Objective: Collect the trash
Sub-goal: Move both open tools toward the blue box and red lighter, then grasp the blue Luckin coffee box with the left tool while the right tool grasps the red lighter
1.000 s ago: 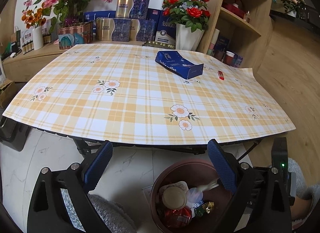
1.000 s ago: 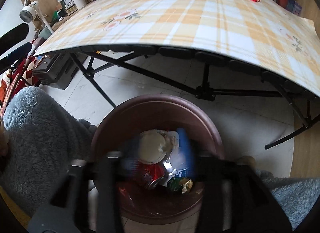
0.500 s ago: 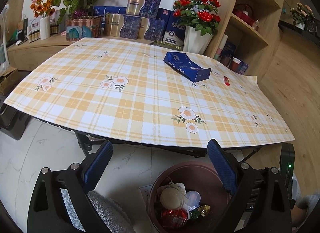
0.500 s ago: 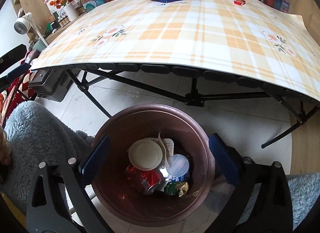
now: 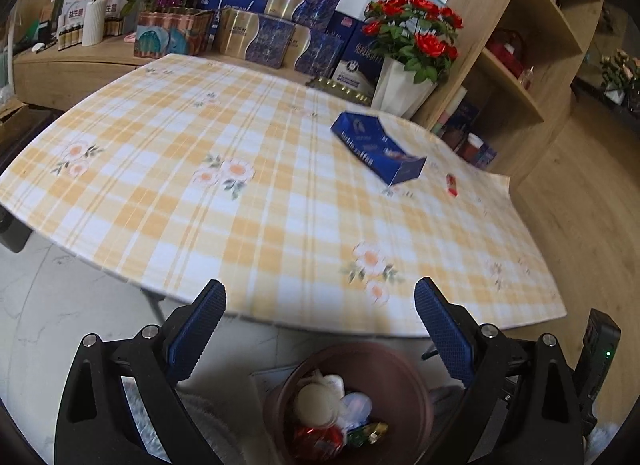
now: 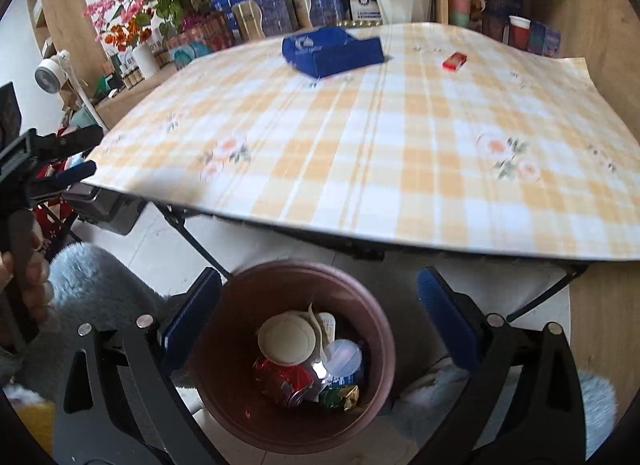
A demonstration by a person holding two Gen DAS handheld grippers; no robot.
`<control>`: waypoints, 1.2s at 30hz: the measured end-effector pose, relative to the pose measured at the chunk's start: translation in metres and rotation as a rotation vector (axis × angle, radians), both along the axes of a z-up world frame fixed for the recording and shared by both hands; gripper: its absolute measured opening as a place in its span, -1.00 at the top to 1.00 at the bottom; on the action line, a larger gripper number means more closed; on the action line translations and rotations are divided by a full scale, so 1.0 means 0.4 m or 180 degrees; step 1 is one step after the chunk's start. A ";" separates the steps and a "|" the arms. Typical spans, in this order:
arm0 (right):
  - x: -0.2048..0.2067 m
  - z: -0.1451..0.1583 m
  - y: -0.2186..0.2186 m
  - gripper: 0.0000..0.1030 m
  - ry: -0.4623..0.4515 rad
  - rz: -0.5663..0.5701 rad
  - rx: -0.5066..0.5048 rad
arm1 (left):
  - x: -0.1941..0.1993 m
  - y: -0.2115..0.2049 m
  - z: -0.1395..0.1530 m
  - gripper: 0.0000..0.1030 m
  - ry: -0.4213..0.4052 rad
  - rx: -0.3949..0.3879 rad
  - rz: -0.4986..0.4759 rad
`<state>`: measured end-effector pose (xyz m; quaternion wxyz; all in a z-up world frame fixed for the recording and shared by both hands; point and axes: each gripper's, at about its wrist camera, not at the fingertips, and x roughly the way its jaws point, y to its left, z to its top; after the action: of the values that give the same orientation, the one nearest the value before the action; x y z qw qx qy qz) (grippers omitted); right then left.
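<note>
Trash remaining on the table [image 5: 248,225] is seen far ahead of both grippers: a blue box [image 6: 334,49], its long axis running left to right, and a small red packet [image 6: 454,61] beside it. The right gripper [image 6: 320,317] and left gripper [image 5: 320,329] are held wide open and empty above the bin [image 6: 240,297].

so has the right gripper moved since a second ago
Yes. The right gripper has risen and pulled back from the bin, which now looks smaller and lower in its view; its jaws have just opened, with nothing between them.
</note>
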<state>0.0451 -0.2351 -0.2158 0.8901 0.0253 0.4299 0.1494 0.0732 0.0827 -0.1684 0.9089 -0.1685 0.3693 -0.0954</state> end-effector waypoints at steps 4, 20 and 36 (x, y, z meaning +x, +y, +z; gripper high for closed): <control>0.032 0.060 -0.017 -0.87 -0.0078 0.0013 0.0011 | 0.045 -0.010 0.020 -0.81 0.0026 -0.0134 -0.0023; 0.315 0.145 -0.064 -0.76 0.0077 -0.0018 0.0000 | 0.255 -0.023 0.044 -0.81 0.0220 -0.0333 -0.0104; 0.759 0.078 -0.044 -0.53 0.0541 -0.0775 0.0751 | 0.509 -0.028 -0.017 -0.79 0.0508 -0.0867 0.0108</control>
<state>0.3485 -0.2527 -0.1845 0.8529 0.1939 0.4768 0.0874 0.2770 0.0715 -0.1753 0.8469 -0.3035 0.4211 -0.1156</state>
